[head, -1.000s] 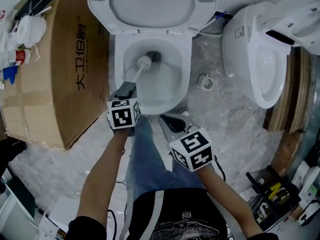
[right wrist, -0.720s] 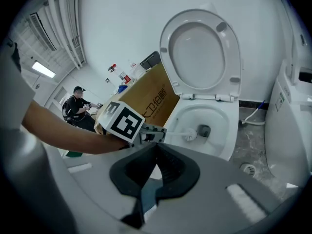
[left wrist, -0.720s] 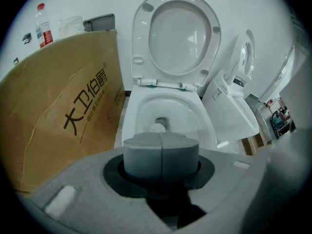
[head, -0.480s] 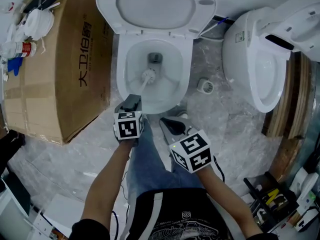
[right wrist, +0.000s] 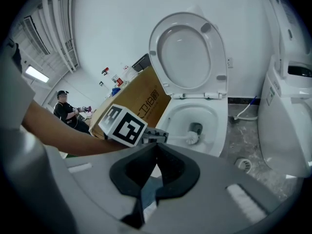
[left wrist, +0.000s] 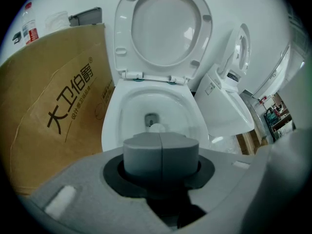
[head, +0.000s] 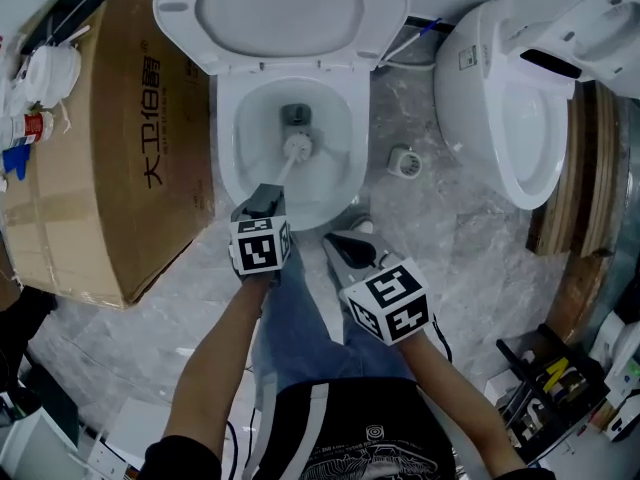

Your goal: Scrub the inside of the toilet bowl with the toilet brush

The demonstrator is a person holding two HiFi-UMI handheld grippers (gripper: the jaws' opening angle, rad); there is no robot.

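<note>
The white toilet bowl [head: 228, 158] stands open with its lid [head: 275, 13] raised. My left gripper [head: 264, 200] is shut on the grey handle of the toilet brush, over the bowl's front rim. The white brush head [head: 296, 147] sits inside the bowl, just in front of the dark drain [head: 295, 116]. In the left gripper view the handle end [left wrist: 161, 152] fills the jaws and the brush head [left wrist: 157, 127] shows beyond it. My right gripper [head: 345, 246] hangs shut and empty, to the right of and below the bowl's front edge. The right gripper view shows the brush head [right wrist: 191, 138] in the bowl [right wrist: 219, 130].
A large cardboard box [head: 100, 148] stands tight against the toilet's left side, with bottles [head: 30, 123] on top. A second white toilet [head: 510, 118] stands to the right, with a round floor drain [head: 402, 161] between. A rack of tools [head: 545, 388] sits at bottom right.
The brush head has drawn back from beside the drain toward the bowl's front and slightly right. The left gripper moved back with it. The right gripper stayed put.
</note>
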